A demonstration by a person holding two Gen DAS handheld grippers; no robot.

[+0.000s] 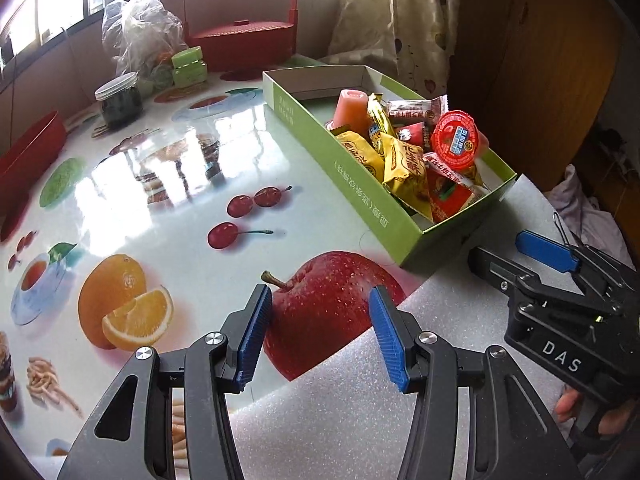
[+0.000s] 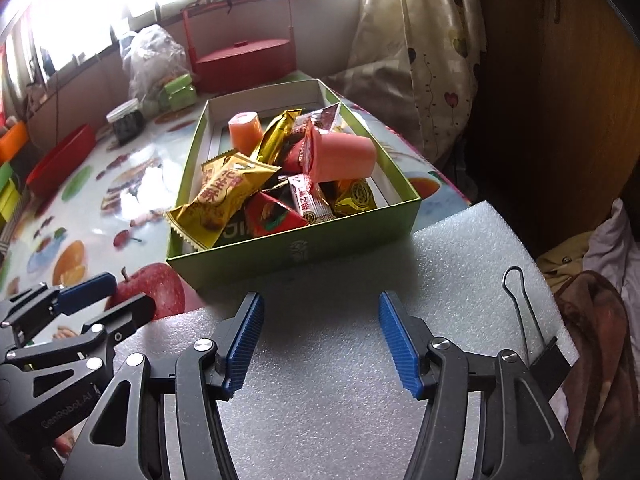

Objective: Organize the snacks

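Observation:
A green cardboard box (image 1: 360, 188) (image 2: 320, 252) stands on the fruit-printed table, its near half piled with snacks. Among them are yellow packets (image 1: 404, 164) (image 2: 224, 196), a red-lidded jelly cup (image 1: 456, 140) and a pink jelly cup (image 2: 344, 156) lying on its side. My left gripper (image 1: 320, 296) (image 2: 132, 292) is open over the printed apple, left of the box's near corner, with nothing between its blue pads. My right gripper (image 2: 321, 300) (image 1: 496, 247) is open and empty above a white foam sheet (image 2: 340, 360), just short of the box's near wall.
At the back stand a red handled basket (image 1: 244, 40), a plastic bag (image 1: 140, 32), a dark jar (image 1: 120, 100) and small green boxes (image 1: 188, 66). A red tray (image 1: 28, 152) lies at the left. A binder clip (image 2: 528, 320) holds the foam's right edge. A curtain and wooden cabinet are on the right.

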